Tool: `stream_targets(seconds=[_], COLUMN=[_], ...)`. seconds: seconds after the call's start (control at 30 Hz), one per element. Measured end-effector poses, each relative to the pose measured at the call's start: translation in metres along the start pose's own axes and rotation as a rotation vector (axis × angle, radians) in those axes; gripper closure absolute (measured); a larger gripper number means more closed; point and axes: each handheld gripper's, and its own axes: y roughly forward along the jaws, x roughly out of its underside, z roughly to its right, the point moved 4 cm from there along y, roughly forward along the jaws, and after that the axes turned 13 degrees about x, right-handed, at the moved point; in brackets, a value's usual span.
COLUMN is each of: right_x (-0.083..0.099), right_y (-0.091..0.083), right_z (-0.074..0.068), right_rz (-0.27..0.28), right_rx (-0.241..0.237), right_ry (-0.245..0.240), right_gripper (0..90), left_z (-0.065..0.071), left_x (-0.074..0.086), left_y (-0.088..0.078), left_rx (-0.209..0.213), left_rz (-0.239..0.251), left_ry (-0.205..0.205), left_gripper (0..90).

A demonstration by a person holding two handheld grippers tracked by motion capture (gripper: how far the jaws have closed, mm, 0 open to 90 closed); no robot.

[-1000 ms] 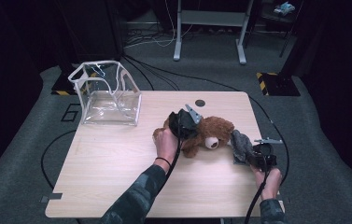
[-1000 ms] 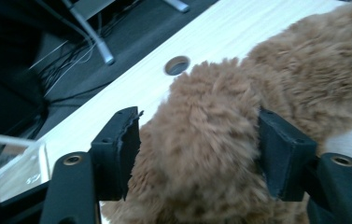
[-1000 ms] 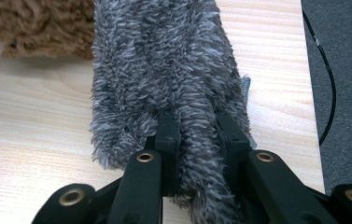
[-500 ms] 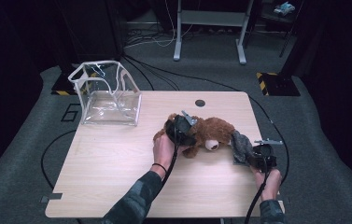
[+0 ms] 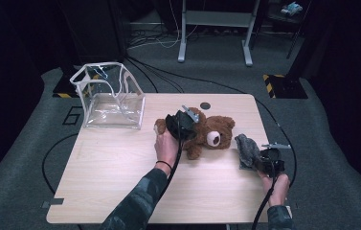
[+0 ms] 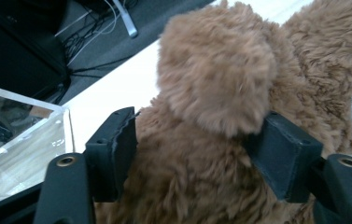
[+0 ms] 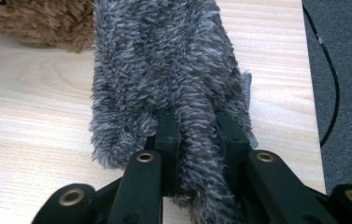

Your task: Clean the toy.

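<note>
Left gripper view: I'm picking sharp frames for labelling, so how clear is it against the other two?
Left gripper view: brown plush teddy bear soft, close-up blurred. Right gripper view: grey fuzzy plush toy crisp. High view: room dark, light wooden table evenly lit.

table [image 5: 120,191]: under everything, forearms coming in over its near edge
clear bag [image 5: 108,96]: far-left corner of the table, well apart from the rest
teddy bear [image 5: 211,132]: lying around the table's middle, right of the bag, toward the far edge
left gripper [image 5: 180,125]: on the bear's left side, bear between its jaws [image 6: 197,93]
furry toy [image 5: 246,149]: just right of the bear, nearer the front edge [image 7: 164,70]
right gripper [image 5: 266,160]: right behind the furry toy on the near side, near the table's right edge, jaws pinching its end
round disc [image 5: 205,105]: behind the bear, close to the far edge
</note>
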Motion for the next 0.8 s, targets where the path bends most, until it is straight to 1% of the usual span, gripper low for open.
stream_targets(seconds=[0.07,0.13,0.23,0.27,0.3,0.33,0.37,0.4,0.43,0.47,0.57,0.6,0.63,0.67,0.7,0.73,0.8], right_x=[0.0,0.0,0.0,0.0,0.0,0.0,0.0,0.0,-0.001,-0.001,-0.001,-0.001,-0.001,-0.001,-0.001,-0.001,-0.001], right_y=[0.001,0.001,0.001,0.0,0.001,0.0,0.0,0.0,0.0,0.0,0.0,0.0,0.001,0.001,0.0,0.0,0.0], right_z=[0.001,0.001,0.0,-0.001,-0.001,-0.002,-0.002,-0.002,-0.002,-0.002,-0.001,-0.001,-0.001,-0.001,-0.001,-0.001,-0.001], right_rz=[0.005,0.005,0.003,0.002,0.008,-0.004,0.001,0.001,0.003,0.007,0.011,0.01,0.01,0.01,0.009,0.008,0.005], right_rx=[-0.001,-0.002,-0.005,-0.007,-0.008,-0.008,-0.013,-0.013,-0.014,-0.015,-0.017,-0.018,-0.018,-0.018,-0.018,-0.019,-0.019], right_ry=[-0.001,0.001,0.002,0.006,0.003,0.017,0.007,0.009,0.006,0.002,-0.002,-0.001,-0.001,-0.002,-0.002,-0.002,0.002], right_gripper=[74.7,74.8,74.7,74.7,74.7,74.7,74.8,74.7,74.7,74.8,74.7,74.7,74.7,74.8,74.7,74.8,74.7], left_z=[0.0,0.002,0.005,0.006,0.007,0.007,0.007,0.006,0.005,0.004,0.0,-0.002,-0.004,-0.005,-0.006,-0.007,-0.006], left_x=[0.002,0.005,0.009,0.01,0.012,0.013,0.015,0.016,0.018,0.019,0.022,0.023,0.022,0.022,0.02,0.019,0.016], left_y=[-0.002,-0.005,-0.008,-0.008,-0.008,-0.007,-0.005,-0.004,-0.002,0.0,0.008,0.009,0.011,0.012,0.012,0.011,0.009], left_rx=[0.009,0.023,0.055,0.058,0.07,0.069,0.068,0.072,0.069,0.057,0.05,0.04,0.036,0.033,0.029,0.028,0.034], left_rz=[0.023,0.037,0.056,0.058,0.051,0.047,0.042,0.036,0.025,0.016,-0.007,-0.014,-0.007,-0.014,-0.017,-0.011,0.004], left_ry=[-0.015,-0.018,-0.034,-0.035,-0.031,-0.026,-0.021,-0.022,-0.02,-0.013,0.004,0.003,-0.002,-0.001,0.0,-0.009,-0.02], left_gripper=[29.0,27.4,26.8,26.8,26.8,26.8,27.0,27.8,29.4,33.1,47.7,51.5,55.5,56.0,55.1,51.3,39.6])
